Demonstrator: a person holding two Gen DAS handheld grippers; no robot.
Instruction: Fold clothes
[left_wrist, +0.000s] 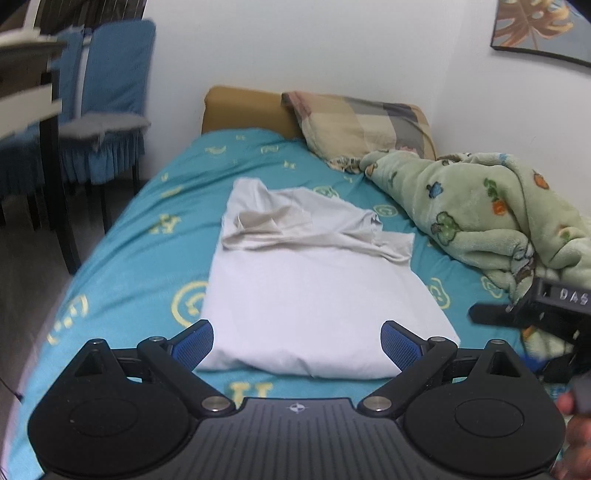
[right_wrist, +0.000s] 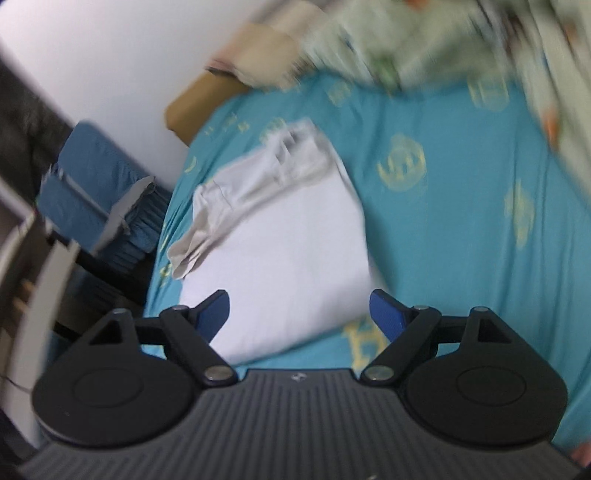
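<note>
- The left gripper (left_wrist: 297, 345) hung with its blue pads spread wide and nothing between them, the near hem of a white shirt (left_wrist: 314, 295) lying just ahead on the bed.
- The right gripper (right_wrist: 299, 314) was likewise released and empty-handed, tilted over the shirt's near corner; its picture was blurred, so finer detail could not be read.
- Seen from the left gripper, the right one showed as a dark shape low at the right edge, beside the shirt and apart from it.
- The shirt lay flat on a teal sheet (left_wrist: 147, 258) printed with yellow marks, already narrowed to a rough rectangle, its sleeves and collar bunched in grey creases across the far end.
- Judged from this, the side folds were done and the lengthwise fold was in hand: the next move called for both grippers to close on the two near corners and carry the hem toward the collar, keeping the layers together so the bunched sleeves did not spill out.
- Beyond and to the right, a green fleece blanket (left_wrist: 480, 206) lay heaped, close enough to snag.
- Farther off, a checked pillow (left_wrist: 362, 122) leaned at the headboard, and blue-covered chairs (left_wrist: 110, 92) stood to the left.
</note>
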